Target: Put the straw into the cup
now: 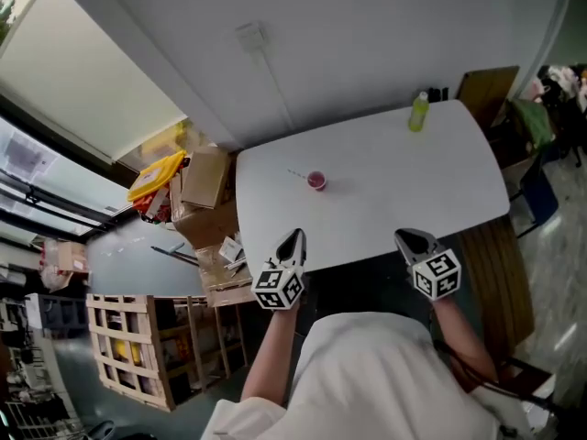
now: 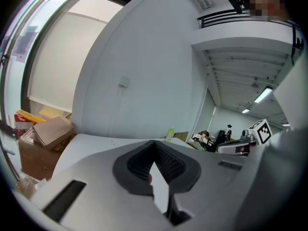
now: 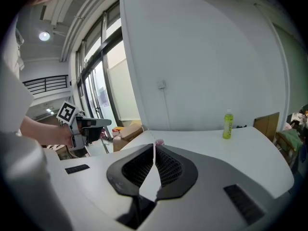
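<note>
On the white table (image 1: pixel 385 191), a pink cup (image 1: pixel 316 181) is seen standing near the middle. The straw (image 1: pixel 296 172) is laid flat on the tabletop just beside the cup, on its left, and is not in it. A green bottle (image 1: pixel 418 113) is stood near the far right corner, well apart from the cup. The 2 grippers are held at the table's near edge, well apart from cup and straw: the left gripper (image 1: pixel 293 237) and the right gripper (image 1: pixel 409 237). In each gripper view the jaws are seen closed, tips pressed together, with nothing gripped between them. Cardboard boxes (image 1: pixel 204 180) are piled on the floor left of the table.
</note>
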A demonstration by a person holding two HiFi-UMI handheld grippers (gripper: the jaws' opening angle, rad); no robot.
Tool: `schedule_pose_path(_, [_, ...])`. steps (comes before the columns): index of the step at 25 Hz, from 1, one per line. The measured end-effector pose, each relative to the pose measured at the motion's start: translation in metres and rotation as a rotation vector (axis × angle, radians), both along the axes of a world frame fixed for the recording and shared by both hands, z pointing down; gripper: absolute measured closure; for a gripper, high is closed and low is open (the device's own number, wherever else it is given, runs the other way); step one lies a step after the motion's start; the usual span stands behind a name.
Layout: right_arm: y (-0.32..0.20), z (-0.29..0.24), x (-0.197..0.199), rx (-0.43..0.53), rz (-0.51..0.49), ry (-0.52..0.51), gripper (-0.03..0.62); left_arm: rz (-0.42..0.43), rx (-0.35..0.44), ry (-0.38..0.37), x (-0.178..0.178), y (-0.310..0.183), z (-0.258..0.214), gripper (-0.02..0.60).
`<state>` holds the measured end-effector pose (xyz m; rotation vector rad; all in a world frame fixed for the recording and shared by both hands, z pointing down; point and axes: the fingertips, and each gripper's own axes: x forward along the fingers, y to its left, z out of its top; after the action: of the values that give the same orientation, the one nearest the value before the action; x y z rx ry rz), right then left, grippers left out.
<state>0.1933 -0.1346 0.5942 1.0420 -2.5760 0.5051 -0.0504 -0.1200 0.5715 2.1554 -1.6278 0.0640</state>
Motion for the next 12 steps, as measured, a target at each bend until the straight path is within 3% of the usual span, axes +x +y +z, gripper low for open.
schedule_pose_path(5, [0.019, 0.003, -0.008, -0.007, -0.035, -0.023, 0.556, 0.013, -0.005, 0.000, 0.010, 0.046, -0.007, 0.580])
schedule_pose_path(12, [0.042, -0.004, -0.041, 0.010, -0.087, -0.024, 0.556, 0.023, -0.017, -0.011, -0.007, 0.082, -0.009, 0.580])
